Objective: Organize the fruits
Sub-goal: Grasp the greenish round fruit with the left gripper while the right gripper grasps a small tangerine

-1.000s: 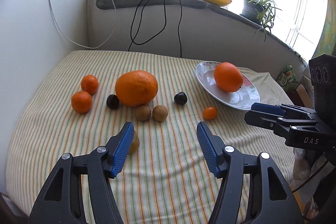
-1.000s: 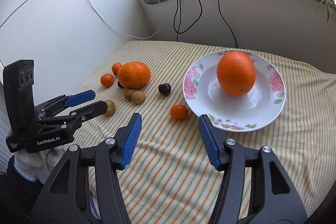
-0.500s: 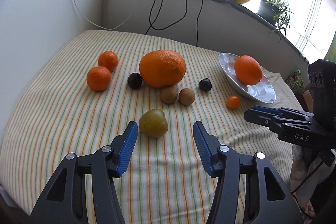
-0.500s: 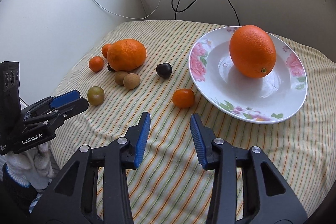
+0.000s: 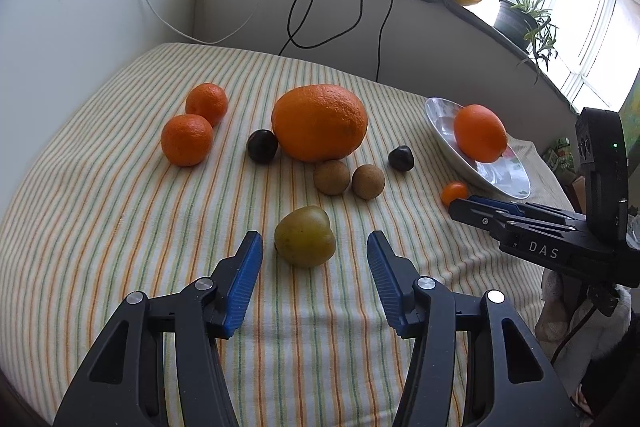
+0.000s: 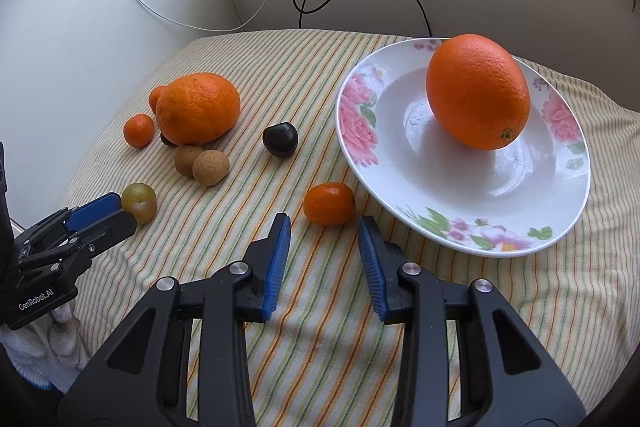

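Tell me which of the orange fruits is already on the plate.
The large orange lying alone on the flowered plate. The other big orange, two mandarins and the tiny kumquat sit on the striped cloth.

The counter [image 5: 132,251] is covered by a cloth with thin orange and green stripes. On it lie a large orange [image 5: 319,123], two tangerines [image 5: 187,139] side by side well to its left, a dark plum [image 5: 262,146] touching the large orange, and two brown round fruits [image 5: 331,177] just in front of it. A second dark plum [image 6: 280,139] lies apart. A yellow-green plum [image 5: 305,236] sits nearest. A kumquat [image 6: 329,203] lies just beside a flowered plate [image 6: 360,131], which rests on the cloth.
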{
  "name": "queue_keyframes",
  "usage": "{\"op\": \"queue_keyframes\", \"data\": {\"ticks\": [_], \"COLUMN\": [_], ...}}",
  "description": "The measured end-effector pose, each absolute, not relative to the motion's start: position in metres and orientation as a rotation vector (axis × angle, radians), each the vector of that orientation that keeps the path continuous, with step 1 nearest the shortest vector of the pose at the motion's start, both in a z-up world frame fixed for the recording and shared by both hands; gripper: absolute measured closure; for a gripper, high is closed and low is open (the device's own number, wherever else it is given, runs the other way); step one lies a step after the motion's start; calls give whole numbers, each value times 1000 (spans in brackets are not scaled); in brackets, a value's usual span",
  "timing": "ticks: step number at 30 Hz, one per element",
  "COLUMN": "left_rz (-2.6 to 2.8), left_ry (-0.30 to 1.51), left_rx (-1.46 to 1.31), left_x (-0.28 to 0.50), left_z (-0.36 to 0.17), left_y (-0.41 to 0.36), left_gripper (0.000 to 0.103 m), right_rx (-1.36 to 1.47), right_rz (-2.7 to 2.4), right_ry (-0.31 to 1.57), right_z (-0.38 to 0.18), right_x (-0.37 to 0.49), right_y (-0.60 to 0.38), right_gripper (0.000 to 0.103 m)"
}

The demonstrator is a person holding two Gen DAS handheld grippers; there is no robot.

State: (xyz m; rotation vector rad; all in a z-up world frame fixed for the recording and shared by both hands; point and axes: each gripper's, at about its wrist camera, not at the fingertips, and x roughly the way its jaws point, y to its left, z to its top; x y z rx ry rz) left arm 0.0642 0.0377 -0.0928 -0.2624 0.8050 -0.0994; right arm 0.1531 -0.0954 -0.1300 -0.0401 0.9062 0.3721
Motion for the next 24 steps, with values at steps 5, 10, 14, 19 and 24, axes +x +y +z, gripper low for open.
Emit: {"op": "queue_keyframes", "data": {"ticks": [5, 10, 14, 19, 24], "left_rz": [-111, -111, -111, -101, -94], "left_ry": [808, 826, 829, 836, 837], "left_rx": [-274, -277, -270, -264, -268], "left_x": [67, 72, 72, 74, 75], "left_z": [-94, -99, -100, -102, -103], "left_y": [40, 41, 41, 41, 43], "left_gripper": [50, 54, 55, 61, 71], "right_rx": [-60, -75, -92, -135, -138], "right_rz": [351, 330, 315, 291, 295], "right_ry": [906, 905, 902, 887, 881], "right_z": [-133, -134, -135, -137, -138], "right_x": [162, 165, 167, 167, 167], "right_y": [-84, -81, -77, -71, -69], "right_gripper": [66, 67, 69, 72, 73]}}
